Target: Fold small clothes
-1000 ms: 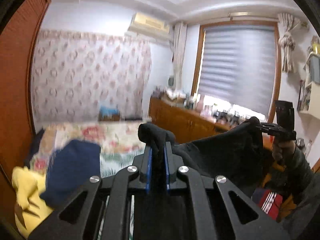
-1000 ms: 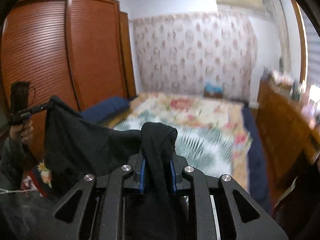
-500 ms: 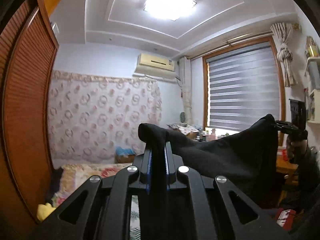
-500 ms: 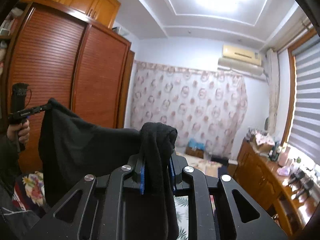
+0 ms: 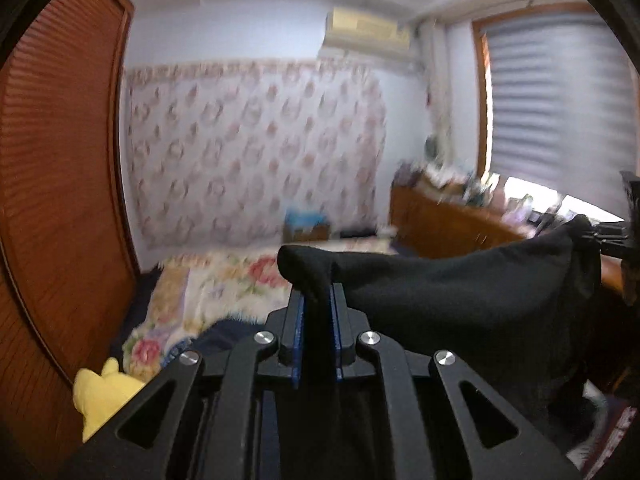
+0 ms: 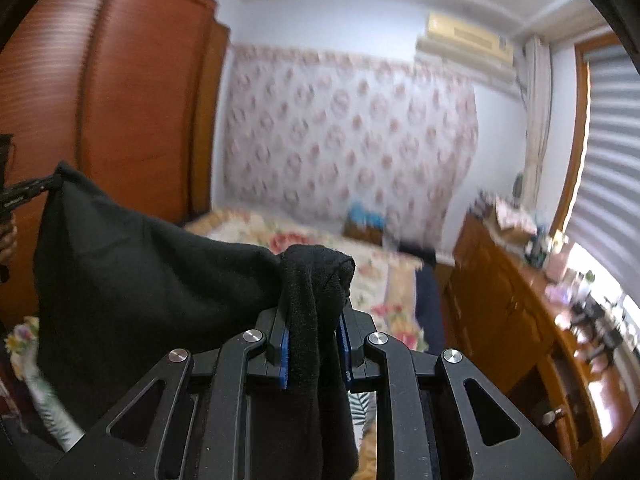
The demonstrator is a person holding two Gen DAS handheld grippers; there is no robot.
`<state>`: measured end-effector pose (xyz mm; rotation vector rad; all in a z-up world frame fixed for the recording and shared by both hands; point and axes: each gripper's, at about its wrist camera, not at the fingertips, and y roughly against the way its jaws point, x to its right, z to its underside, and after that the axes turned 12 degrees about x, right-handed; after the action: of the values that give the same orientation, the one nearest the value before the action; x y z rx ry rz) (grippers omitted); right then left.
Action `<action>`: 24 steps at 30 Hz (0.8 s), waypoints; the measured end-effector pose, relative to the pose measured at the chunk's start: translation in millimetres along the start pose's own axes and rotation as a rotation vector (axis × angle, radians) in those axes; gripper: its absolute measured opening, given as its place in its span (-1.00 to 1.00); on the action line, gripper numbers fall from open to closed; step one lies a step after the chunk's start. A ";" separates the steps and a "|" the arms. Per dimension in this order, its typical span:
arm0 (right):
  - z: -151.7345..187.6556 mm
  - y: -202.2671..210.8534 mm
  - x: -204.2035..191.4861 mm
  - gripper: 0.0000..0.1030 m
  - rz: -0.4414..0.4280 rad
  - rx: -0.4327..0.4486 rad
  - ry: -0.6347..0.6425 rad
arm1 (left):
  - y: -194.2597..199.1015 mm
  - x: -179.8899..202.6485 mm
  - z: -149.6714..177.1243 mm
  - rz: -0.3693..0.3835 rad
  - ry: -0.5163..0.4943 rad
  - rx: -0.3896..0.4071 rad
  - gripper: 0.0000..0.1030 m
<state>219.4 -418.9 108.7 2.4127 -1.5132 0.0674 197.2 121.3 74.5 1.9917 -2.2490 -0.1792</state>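
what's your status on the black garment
Left gripper jaws opening, cloth between pads; right gripper shut on it. Black garment stretched over the bed. Nothing in the way.

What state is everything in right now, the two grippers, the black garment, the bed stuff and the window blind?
Left gripper: jaws opening, black cloth between the pads.
Right gripper: shut on a bunched corner.
Black garment: held up, stretched between both grippers.
Yellow garment: lying crumpled on the bed.
Window blind: lowered most of the way.
Wardrobe doors: closed.

Black garment point(image 6: 132, 272) matt knit cloth; wardrobe point(image 6: 100, 92) glossy slatted wood
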 end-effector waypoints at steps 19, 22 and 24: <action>156.9 -64.2 1.3 -0.07 0.015 -0.277 -0.171 | 6.8 58.1 73.3 0.105 -0.006 -0.255 -0.25; 176.4 -59.1 -10.5 -0.06 -0.026 -0.299 -0.211 | 11.8 67.2 91.8 0.121 -0.001 -0.296 -0.25; 187.5 -58.9 -16.3 0.05 -0.040 -0.322 -0.224 | 10.3 73.6 104.2 0.130 -0.002 -0.323 -0.25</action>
<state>242.9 -431.2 -86.7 2.2446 -1.4351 -0.4347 159.9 49.6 -24.7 1.6771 -2.1762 -0.4953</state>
